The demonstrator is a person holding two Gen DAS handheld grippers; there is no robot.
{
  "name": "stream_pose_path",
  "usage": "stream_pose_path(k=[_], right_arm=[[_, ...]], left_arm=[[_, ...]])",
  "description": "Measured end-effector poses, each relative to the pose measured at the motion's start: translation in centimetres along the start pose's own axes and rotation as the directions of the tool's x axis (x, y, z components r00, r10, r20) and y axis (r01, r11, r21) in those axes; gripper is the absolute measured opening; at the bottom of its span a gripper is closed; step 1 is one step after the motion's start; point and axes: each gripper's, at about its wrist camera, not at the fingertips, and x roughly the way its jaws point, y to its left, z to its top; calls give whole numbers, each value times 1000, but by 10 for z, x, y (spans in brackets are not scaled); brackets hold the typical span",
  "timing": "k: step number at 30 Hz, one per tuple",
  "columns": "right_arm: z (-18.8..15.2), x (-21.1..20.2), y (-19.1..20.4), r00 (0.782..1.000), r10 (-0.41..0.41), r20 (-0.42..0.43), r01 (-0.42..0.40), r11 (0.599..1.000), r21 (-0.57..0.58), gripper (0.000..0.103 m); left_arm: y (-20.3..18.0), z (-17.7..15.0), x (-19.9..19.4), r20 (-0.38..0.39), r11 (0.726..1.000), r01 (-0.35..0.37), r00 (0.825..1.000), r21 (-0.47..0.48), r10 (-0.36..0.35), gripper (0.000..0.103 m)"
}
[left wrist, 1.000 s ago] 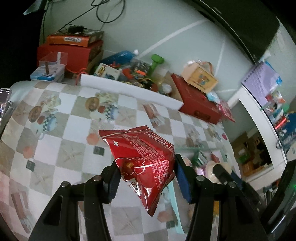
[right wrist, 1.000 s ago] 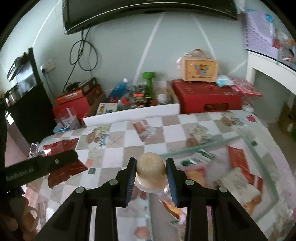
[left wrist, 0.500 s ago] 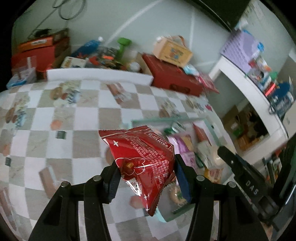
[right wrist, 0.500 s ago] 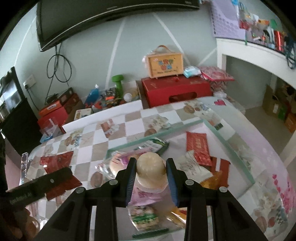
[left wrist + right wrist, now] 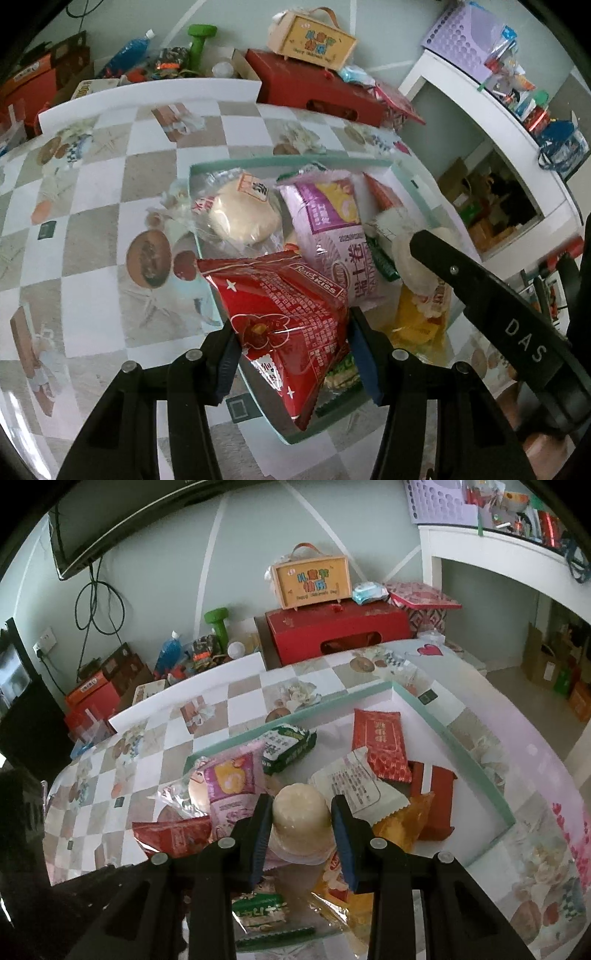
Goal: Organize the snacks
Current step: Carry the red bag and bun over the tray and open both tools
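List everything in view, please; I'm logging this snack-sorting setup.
Tray: 1, clear with teal rim, on checked table.
Red bag: 1, in left gripper, over tray's near edge.
Jelly cup: 1, cream, in right gripper, over tray.
Purple pack: 1, in tray.
Bun: 1, pale, clear wrapper, over tray's left rim.
Green pack: 1, tray's far side.
Red box: 1, behind table.
Dumbbell: 1, green, by wall.
Left gripper: shut.
Right gripper: shut.
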Motion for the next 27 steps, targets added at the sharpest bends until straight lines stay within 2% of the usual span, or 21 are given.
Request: stream_pose_path(k=[16,22,25,27], right_arm=[[-1,8,-6,1000,3,-27,-3,1000,15,37],[0,5,-9,1000,0,-21,1,1000,26,38],[2,2,-11,1000,0,-19,1,999,36,43],[3,-2,-11,1000,-4,-10,5,999,42,48]], left_arm=[[-14,1,13,1,999,9,1000,32,-9,58],[-19,1,7,6,999,-5,1000,43,5,79],[-19,0,3,4,999,4,1000,36,-4,82],[-20,-1,-3,11,999,4,1000,36,-4,89]])
